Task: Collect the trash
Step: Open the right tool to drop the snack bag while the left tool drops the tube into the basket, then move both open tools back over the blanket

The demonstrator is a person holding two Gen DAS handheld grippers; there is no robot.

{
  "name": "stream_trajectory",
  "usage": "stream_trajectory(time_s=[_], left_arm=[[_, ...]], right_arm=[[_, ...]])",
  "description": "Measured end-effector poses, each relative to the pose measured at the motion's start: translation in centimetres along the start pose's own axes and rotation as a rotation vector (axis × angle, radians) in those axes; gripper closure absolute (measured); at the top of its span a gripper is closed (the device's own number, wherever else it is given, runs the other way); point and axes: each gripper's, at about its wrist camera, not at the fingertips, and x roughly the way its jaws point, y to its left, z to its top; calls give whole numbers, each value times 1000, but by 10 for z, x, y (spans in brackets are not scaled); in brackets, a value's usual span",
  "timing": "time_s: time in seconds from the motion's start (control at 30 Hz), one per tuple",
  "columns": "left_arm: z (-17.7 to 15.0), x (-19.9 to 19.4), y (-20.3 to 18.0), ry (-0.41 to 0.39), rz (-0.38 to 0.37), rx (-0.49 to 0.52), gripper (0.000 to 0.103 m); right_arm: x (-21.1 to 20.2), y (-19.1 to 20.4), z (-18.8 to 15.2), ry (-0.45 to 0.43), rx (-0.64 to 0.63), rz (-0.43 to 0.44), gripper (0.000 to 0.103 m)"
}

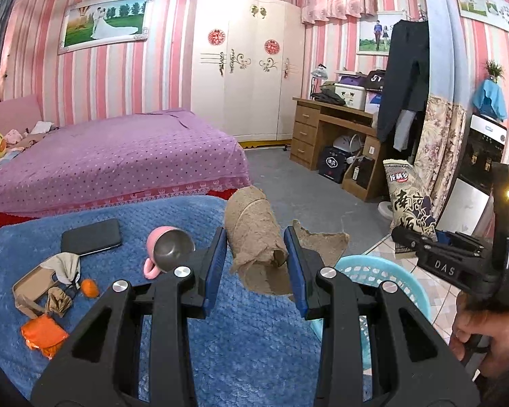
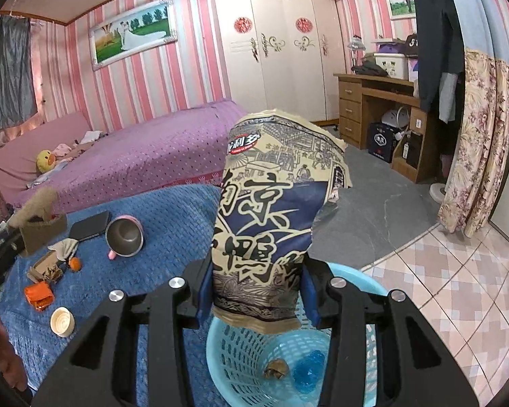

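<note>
Your left gripper [image 1: 256, 264] pinches a torn brown paper roll [image 1: 254, 237] between its blue pads, holding it above the blue blanket [image 1: 220, 322] near the rim of the light-blue basket [image 1: 383, 271]; your right gripper [image 2: 256, 291] is clamped on the lower part of an opened snack bag [image 2: 271, 203], which stands upright directly over the same basket [image 2: 234, 356]; inside the basket lie a crumpled brown scrap [image 2: 276, 368] and a blue crinkled wrapper [image 2: 307, 371]. Beyond your left fingers, on the blanket, a pink-handled metal cup [image 1: 166, 251] lies on its side, with a dark phone [image 1: 91, 237] just behind it; further left sit more scraps: an orange wrapper [image 1: 44, 334], a small orange ball [image 1: 90, 287], a piece of cardboard [image 1: 30, 286] and a crumpled brown wrapper [image 1: 59, 300]; a round cream lid [image 2: 62, 321] rests near the blanket's edge. Behind the blanket stretches a purple-covered bed [image 1: 118, 159]; a white wardrobe [image 1: 247, 68] and a wooden desk [image 1: 329, 129] stand against the striped far wall.
</note>
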Motion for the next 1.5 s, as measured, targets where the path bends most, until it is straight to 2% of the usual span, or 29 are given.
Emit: stream_trajectory(time_s=[0.1,0.17,0.27,0.33,0.43,0.7,0.77,0.87,0.97,1.13,1.3,1.5], left_arm=[[1,5,-9,5,-21,-4,70],[1,8,-16,7,-33,4,70],[1,13,-25,12,-49,10,69],[0,16,-31,18,-62,12,69],[-2,23,-42,30,-81,16,69],[-11,46,-81,71,-164,33,68],[-14,53,-90,90,-187,34,57],[-17,62,-105,107,-201,33,46],[-17,67,-114,111,-210,44,43],[-16,64,-95,108,-180,11,41],[-15,40,-48,86,-97,6,41],[-25,-9,56,54,111,-26,38]], right_arm=[[1,-5,-1,8,9,-4,56],[2,-9,-1,9,14,-20,42],[0,-18,-1,1,42,-34,39],[-3,-23,0,-12,60,-52,33],[-9,-28,2,-33,80,-58,30],[-25,-51,4,-106,168,-106,29],[-26,-59,3,-111,188,-112,29],[-23,-71,2,-102,200,-121,29],[-25,-77,3,-106,206,-124,29],[-23,-69,6,-108,185,-113,29],[-24,-40,7,-123,127,-59,29],[-15,28,4,-108,25,60,28]])
